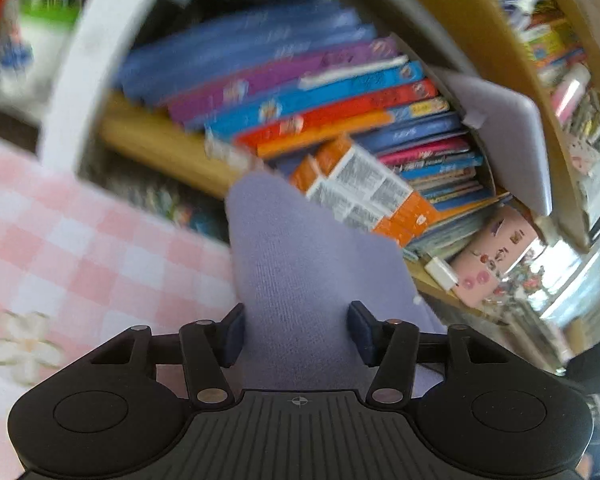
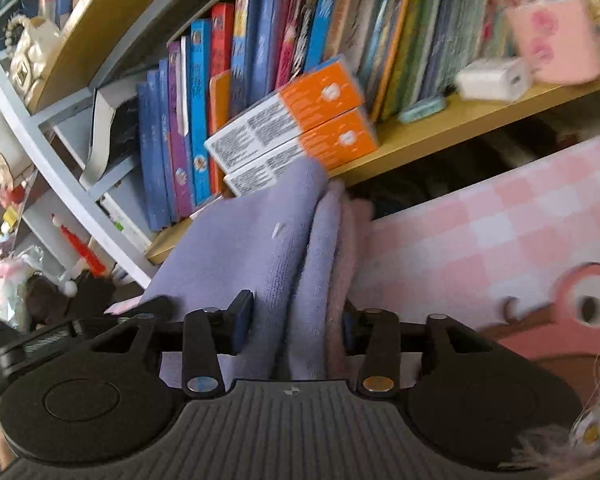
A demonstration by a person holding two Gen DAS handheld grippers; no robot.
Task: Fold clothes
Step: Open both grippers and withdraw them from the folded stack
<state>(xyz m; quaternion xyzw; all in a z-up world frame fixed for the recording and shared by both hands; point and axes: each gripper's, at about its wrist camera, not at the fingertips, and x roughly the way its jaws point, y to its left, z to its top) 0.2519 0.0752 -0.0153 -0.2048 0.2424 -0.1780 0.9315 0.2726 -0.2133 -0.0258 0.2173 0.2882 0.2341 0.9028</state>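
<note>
Both claws grip the lilac knitted garment (image 1: pixel 300 264): left claw (image 1: pixel 296 336) pinching one layer, right claw (image 2: pixel 296 320) clamping bunched folds running straight ahead.

Matt lilac knit cloth (image 1: pixel 300 280), glossy book spines (image 1: pixel 320 92), smooth pale wooden shelf (image 2: pixel 480 120).

A wooden shelf (image 2: pixel 480 120) held a row of books (image 2: pixel 260 60), upright with spines outward. Two orange-and-white boxes (image 2: pixel 296 120) lay stacked in front of them. A white charger (image 2: pixel 494 78) sat beside a pink case (image 2: pixel 548 32). Below lay a pink checked sheet (image 1: pixel 80 248) with a white flower (image 1: pixel 24 344).
</note>
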